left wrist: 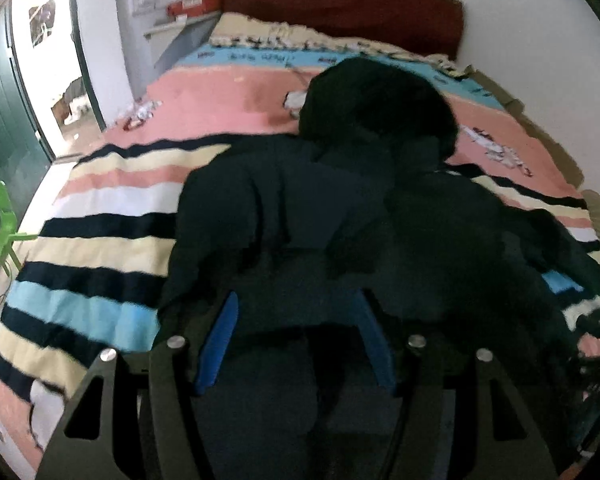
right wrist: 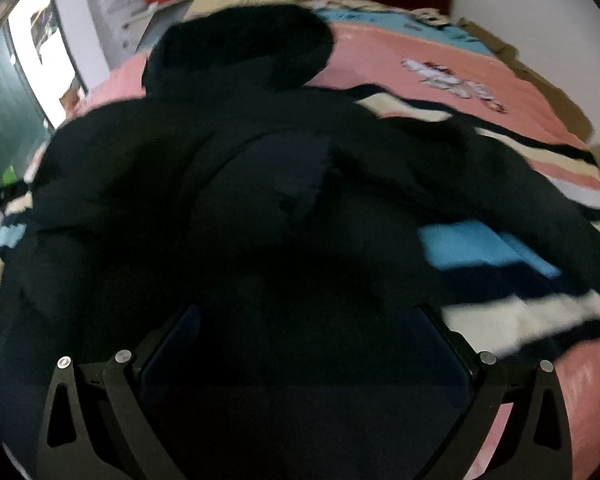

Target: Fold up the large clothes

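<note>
The striped bedspread fills both views, its lower edge cut off by my own frames. Across the centre lies the black hooded jacket, hood toward the upper middle, its folds lost in darkness and blur. My left gripper stands spread over its hem, and my right gripper is spread too, pinching nothing.

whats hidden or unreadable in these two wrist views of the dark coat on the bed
- Left wrist view: the dark coat has its hem hidden behind the left gripper.
- Right wrist view: coat folds and fastening lost in blur and darkness; the right gripper has pads that barely stand out from the cloth.
- Print on the striped bedspread: blurred, unreadable.
- Right sleeve end: cut off by the frame edge.
</note>
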Motion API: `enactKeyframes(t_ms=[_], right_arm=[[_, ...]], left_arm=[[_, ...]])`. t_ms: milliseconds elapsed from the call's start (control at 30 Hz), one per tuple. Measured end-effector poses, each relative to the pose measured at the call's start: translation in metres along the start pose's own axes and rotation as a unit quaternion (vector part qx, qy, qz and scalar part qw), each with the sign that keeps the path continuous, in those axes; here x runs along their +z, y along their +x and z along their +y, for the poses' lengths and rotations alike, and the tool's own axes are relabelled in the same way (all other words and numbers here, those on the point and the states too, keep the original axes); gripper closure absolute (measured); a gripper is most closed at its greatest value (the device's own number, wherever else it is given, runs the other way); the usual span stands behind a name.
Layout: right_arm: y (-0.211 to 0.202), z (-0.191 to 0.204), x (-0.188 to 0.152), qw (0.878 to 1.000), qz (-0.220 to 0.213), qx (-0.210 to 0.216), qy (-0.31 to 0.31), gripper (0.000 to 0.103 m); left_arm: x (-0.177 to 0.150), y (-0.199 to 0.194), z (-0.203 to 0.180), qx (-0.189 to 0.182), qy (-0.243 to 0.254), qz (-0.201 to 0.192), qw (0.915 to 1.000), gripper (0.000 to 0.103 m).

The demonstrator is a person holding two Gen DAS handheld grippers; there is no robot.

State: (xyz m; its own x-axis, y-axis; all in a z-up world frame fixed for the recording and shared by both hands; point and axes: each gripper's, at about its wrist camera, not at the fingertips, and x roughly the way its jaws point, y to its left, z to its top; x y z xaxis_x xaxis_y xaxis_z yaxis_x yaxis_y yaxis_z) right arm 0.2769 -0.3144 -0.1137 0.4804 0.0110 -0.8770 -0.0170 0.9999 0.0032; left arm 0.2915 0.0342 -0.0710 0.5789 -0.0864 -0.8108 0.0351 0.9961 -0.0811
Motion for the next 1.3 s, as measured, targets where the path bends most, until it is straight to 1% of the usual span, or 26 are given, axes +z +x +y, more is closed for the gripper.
enactKeyframes(t_ms=[133,267,333,500,567,667,867,967,1000,1100,1200,1300], right_arm=[[-0.049,-0.019,-0.021,0.998,-0.046,0.009,0.035,0.001],[-0.091,-0.042,-0.037,0.992,-0.095,0.018,0.079,0.001],[-0.102,-0.054,-0.042,0.990,-0.109,0.016,0.093,0.001],[-0.108,-0.095,-0.054,0.983,-0.112,0.021,0.141,0.001],[-0.108,-0.112,-0.059,0.981,-0.111,0.022,0.156,0.001],[-0.109,-0.146,-0.058,0.977,-0.113,0.006,0.181,0.001],[-0.099,-0.229,-0.039,0.965,-0.112,-0.051,0.230,0.001],[-0.086,-0.279,-0.030,0.955,-0.106,-0.066,0.270,0.001],[-0.080,-0.301,-0.027,0.950,-0.100,-0.074,0.285,0.001],[-0.055,-0.347,-0.023,0.940,-0.076,-0.096,0.317,0.001],[-0.029,-0.378,-0.018,0.935,-0.060,-0.095,0.336,0.001],[-0.009,-0.399,-0.018,0.930,-0.052,-0.086,0.355,0.001]], left_arm=[[-0.025,-0.040,-0.009,-0.020,-0.004,-0.016,0.9996,0.044],[-0.047,-0.062,-0.025,-0.022,0.021,-0.019,0.9994,0.044],[-0.054,-0.065,-0.032,-0.025,0.023,-0.016,0.9993,0.044],[-0.071,-0.067,-0.036,-0.021,0.017,-0.012,0.9996,0.044],[-0.074,-0.064,-0.035,-0.013,0.013,-0.011,0.9998,0.044],[-0.074,-0.059,-0.031,-0.009,0.000,-0.013,0.9999,0.044],[-0.066,-0.044,-0.020,-0.013,-0.038,-0.014,0.9991,0.044],[-0.062,-0.036,-0.017,-0.014,-0.053,-0.015,0.9984,0.044],[-0.061,-0.033,-0.017,-0.011,-0.054,-0.016,0.9984,0.044],[-0.059,-0.023,-0.017,0.000,-0.051,-0.014,0.9986,0.044],[-0.059,-0.011,-0.014,0.008,-0.055,-0.007,0.9984,0.044],[-0.060,0.000,-0.012,0.008,-0.065,0.002,0.9978,0.044]])
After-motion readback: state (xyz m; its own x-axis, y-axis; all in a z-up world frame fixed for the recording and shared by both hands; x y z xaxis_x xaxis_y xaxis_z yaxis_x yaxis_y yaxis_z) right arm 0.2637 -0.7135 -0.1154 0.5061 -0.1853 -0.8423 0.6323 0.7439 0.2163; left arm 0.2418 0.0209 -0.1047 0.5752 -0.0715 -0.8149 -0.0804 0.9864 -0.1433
